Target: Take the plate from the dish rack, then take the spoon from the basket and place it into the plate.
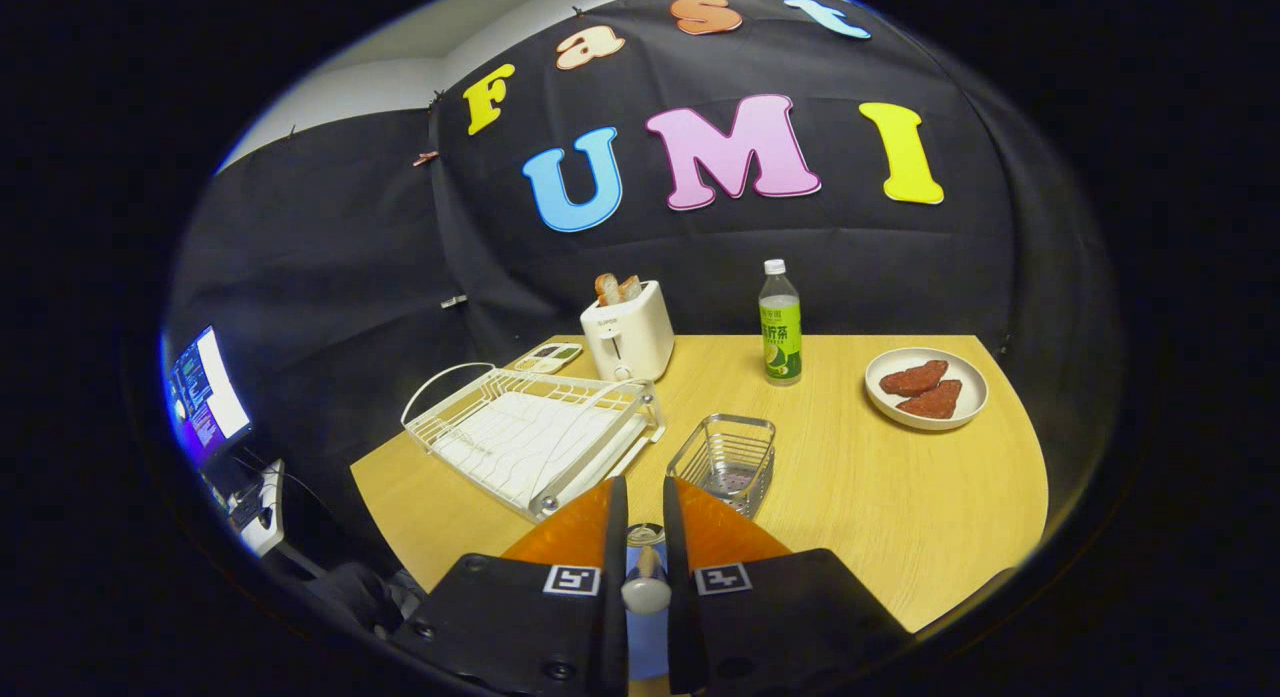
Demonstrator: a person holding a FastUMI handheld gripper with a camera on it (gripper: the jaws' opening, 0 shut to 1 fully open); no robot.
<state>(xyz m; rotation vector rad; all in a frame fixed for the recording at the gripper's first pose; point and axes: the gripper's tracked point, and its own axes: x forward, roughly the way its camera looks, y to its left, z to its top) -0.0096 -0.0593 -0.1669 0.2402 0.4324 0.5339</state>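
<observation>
Spoon (646,585) sits pinched between my gripper's (640,497) two fingers, which stand nearly closed with only a narrow slit between them. Its pale rounded end shows low in that slit and the handle runs up between the fingers; I read both fingers as pressing on it. Under the spoon, in the same gap, I see a blue plate (648,632), mostly hidden by the gripper body, so I cannot tell how close the spoon is to its surface.

Just ahead of the fingertips, slightly right, stands the wire basket (724,461) on the wooden table (880,497). Left of it, also just beyond the fingers, lies the white dish rack (530,432); I see no dish standing in its slots.

Beyond the rack stands a white toaster (628,329) with bread slices (617,288) poking out of the top, and a small flat remote-like thing (546,357) lies just beside it. A green-labelled bottle (781,323) stands upright near the table's far edge. Well apart to the right is a white plate (927,388) holding two reddish-brown pieces of food (922,388). Off the table to the left glows a monitor (205,395).
</observation>
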